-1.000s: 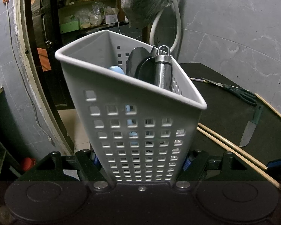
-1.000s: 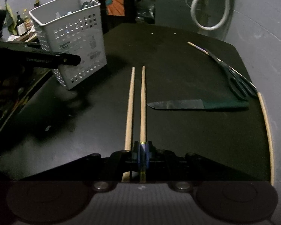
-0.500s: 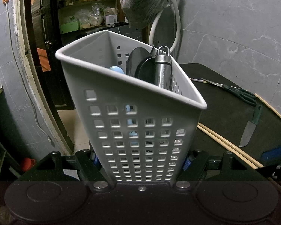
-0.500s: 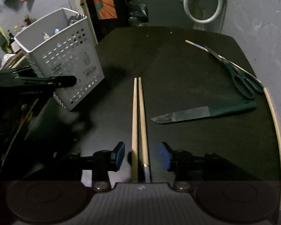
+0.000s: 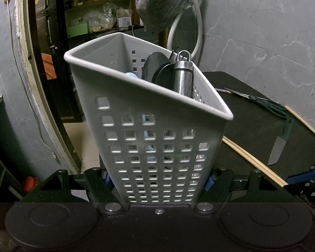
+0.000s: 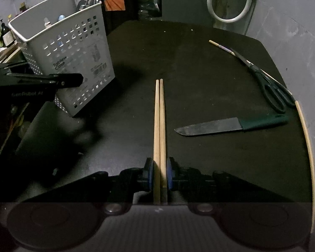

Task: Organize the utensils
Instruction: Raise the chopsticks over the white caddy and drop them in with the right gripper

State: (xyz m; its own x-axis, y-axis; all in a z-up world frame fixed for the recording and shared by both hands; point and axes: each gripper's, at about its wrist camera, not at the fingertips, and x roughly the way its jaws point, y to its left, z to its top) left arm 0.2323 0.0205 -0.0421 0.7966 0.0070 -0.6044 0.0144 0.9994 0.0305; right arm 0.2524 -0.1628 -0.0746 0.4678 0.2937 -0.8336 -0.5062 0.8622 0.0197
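Chopsticks (image 6: pixel 160 130) side by side, near ends between right gripper (image 6: pixel 159 175) fingers (image 6: pixel 150 174)

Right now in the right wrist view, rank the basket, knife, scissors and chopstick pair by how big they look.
1. basket
2. chopstick pair, nearest the camera, so flattered
3. knife and scissors: similar length, too close to rank

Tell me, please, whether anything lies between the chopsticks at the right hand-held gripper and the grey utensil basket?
Nothing visible does. Bare black table separates the chopsticks from the basket. The knife and scissors lie on the opposite side.
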